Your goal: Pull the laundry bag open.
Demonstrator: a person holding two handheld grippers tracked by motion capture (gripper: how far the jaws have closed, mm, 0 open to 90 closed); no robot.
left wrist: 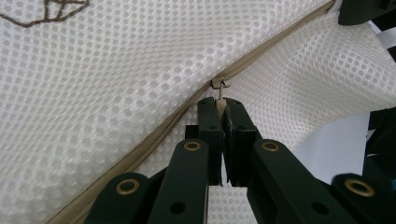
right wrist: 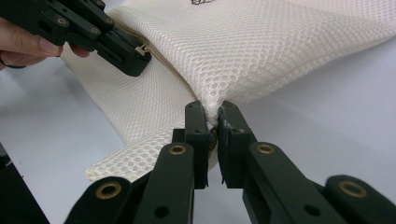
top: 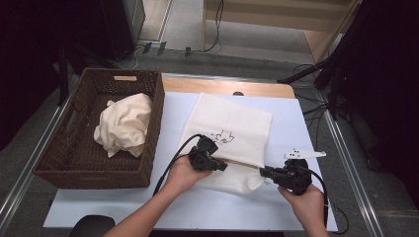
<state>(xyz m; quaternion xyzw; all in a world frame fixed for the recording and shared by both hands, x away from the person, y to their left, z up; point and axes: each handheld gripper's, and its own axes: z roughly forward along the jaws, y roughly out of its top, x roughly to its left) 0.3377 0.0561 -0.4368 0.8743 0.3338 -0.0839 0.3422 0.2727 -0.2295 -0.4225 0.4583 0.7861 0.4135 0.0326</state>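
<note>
1. I see the mesh bag (top: 232,131) as white woven netting, matt, pitted all over with small round holes.
2. Its zipper tape (left wrist: 154,135) looks like smooth beige cloth; the zipper pull (left wrist: 220,85) at the frame's centre is dull metal.
3. My left gripper (left wrist: 220,109) and right gripper (right wrist: 212,119) are matt black plastic with brass-coloured rivets.
4. The basket (top: 74,163) at left is dark brown wicker, rough.
5. The cream cloth (top: 123,123) inside it is soft, crumpled, matt.
6. The table sheet (top: 197,207) is smooth white; bare wood (top: 222,87) shows at its far edge.
</note>
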